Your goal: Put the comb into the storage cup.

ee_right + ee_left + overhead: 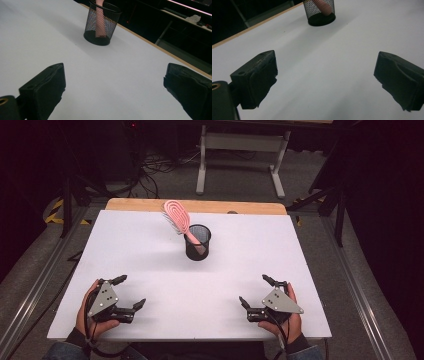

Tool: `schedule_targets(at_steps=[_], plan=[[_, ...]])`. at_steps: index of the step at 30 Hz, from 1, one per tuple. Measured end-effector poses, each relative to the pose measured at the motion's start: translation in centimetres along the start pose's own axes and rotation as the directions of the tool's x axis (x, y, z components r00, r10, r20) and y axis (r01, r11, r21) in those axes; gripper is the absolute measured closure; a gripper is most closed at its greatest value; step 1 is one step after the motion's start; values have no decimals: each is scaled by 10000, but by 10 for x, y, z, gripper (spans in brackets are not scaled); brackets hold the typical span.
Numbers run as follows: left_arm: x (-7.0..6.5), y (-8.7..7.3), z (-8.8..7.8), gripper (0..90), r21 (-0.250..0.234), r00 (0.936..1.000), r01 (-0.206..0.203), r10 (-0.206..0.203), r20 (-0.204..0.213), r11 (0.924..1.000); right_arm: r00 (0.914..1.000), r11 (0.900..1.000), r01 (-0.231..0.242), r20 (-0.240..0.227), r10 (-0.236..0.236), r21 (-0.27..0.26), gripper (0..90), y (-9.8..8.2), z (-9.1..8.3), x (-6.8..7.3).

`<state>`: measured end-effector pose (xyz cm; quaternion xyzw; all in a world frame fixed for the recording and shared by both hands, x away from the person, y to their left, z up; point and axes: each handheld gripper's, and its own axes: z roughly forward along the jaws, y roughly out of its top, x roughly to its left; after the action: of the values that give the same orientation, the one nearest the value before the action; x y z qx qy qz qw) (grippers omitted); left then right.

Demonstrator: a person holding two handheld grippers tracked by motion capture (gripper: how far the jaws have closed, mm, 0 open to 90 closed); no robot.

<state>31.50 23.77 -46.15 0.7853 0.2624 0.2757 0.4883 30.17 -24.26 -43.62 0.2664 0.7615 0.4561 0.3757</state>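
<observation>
Clearly both tongs rest low at the near edge of the white worktop (pixel 150 250), the left tongs (pixel 131 293) and the right tongs (pixel 254 291) each with jaws spread wide and holding nothing. The pink hairbrush (pixel 178 218) stands handle-down in the black mesh cup (pixel 198 242) near the middle, well apart from both. It leans on the rim because its head is heavier.
</observation>
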Motion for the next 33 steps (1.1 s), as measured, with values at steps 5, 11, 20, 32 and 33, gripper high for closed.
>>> schedule_targets(at_steps=[5, 11, 20, 32, 33], plan=[[2, -1, -2, 61, -88, 9999, 150, -150, -62, 9998, 10000, 10000, -34, -10, 34, -18, 42, -1, 1, -2], [2, -1, 0, 61, -1, 10000, 64, -64, -38, 10000, 9999, 10000, -75, -95, 74, -58, 42, -2, 2, -2], [3, 0, 1, 62, -83, 10000, 44, -44, 68, 10000, 9999, 10000, -76, -74, 75, -54, 42, -1, 1, -2], [4, 0, 0, 63, -148, 9999, 109, -109, 55, 9998, 10000, 9999, -93, -32, 93, -55, 42, -1, 1, -2], [4, 0, 0, 63, -158, 9999, 114, -113, 57, 9998, 9999, 9999, -115, -32, 115, -75, 42, -1, 0, -2]])
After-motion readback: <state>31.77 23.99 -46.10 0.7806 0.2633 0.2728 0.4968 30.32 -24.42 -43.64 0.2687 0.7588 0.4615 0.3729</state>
